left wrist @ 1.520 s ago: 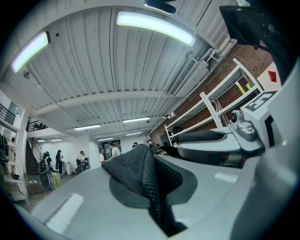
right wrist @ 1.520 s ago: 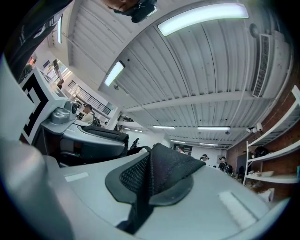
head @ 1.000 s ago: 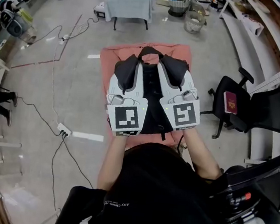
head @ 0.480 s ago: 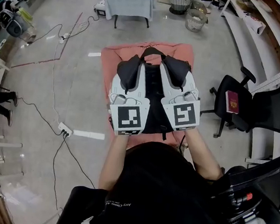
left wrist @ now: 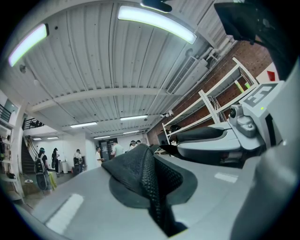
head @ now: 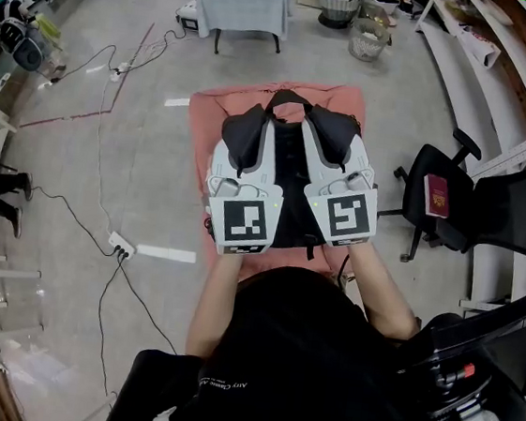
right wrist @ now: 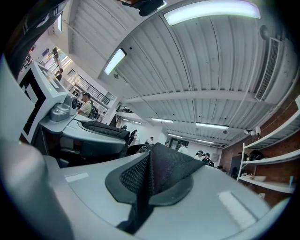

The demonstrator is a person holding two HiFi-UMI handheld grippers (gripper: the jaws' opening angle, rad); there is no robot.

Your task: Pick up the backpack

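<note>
we're holding the black backpack over the pink mat, left claw and right claw each clamping down on a mesh strap.

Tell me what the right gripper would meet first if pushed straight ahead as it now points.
The black mesh strap that the right gripper pinches in its tongs. Past it the way looks free up to distant people, though depth is hard to judge.

Black top, pale grey left gripper and right gripper
Small white lettering at the top's 7 o'clock; each gripper bears a black-and-white marker cube.
</note>
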